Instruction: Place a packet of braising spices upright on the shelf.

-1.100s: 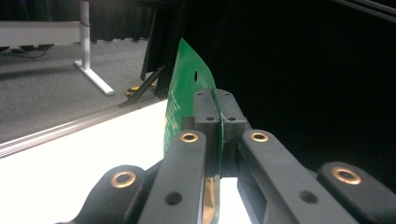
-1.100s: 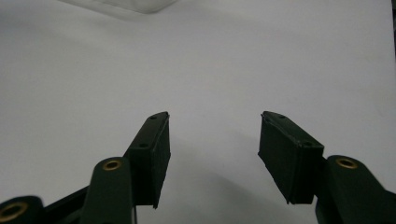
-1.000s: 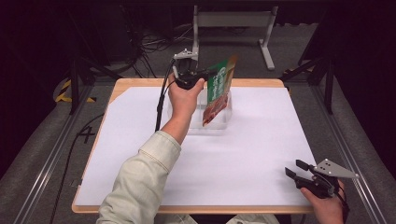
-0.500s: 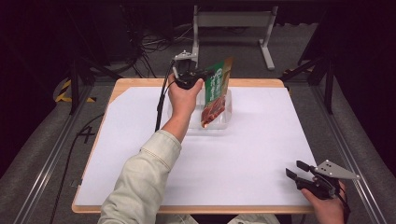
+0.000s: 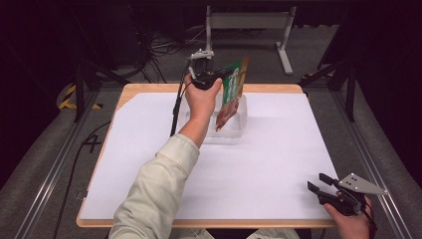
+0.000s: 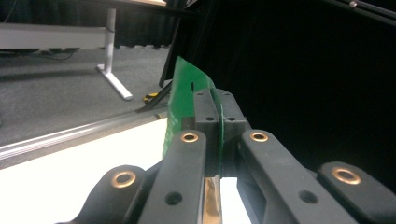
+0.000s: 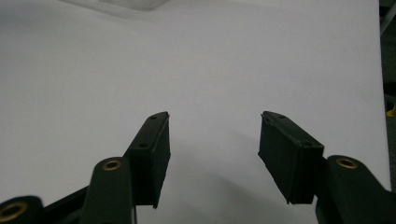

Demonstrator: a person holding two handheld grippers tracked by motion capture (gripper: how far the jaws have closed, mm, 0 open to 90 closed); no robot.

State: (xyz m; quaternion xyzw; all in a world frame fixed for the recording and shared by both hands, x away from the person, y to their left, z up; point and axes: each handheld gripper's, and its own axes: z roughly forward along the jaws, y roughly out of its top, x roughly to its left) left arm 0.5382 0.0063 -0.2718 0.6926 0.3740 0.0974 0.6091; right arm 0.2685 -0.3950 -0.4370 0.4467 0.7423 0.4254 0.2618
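Above the clear tray (image 5: pixel 238 130) at the far middle of the desk (image 5: pixel 278 164), my left gripper (image 5: pixel 219 77) has its jaws clenched on the top edge of a green snack pouch (image 5: pixel 230 97), which hangs with its lower end dipping inside the tray. In the left gripper view the pouch (image 6: pixel 180 105) is pinched flat between the pads. My right gripper (image 5: pixel 318 183) rests at the desk's near right corner, well apart from the tray, jaws released with nothing between them. The step in hand looks like lowering the pouch into the tray. To do it well, I judge: keep the pinch firm, hold the pouch plumb so its bottom clears the tray wall, descend slowly, and let go only once it sits on the tray floor.
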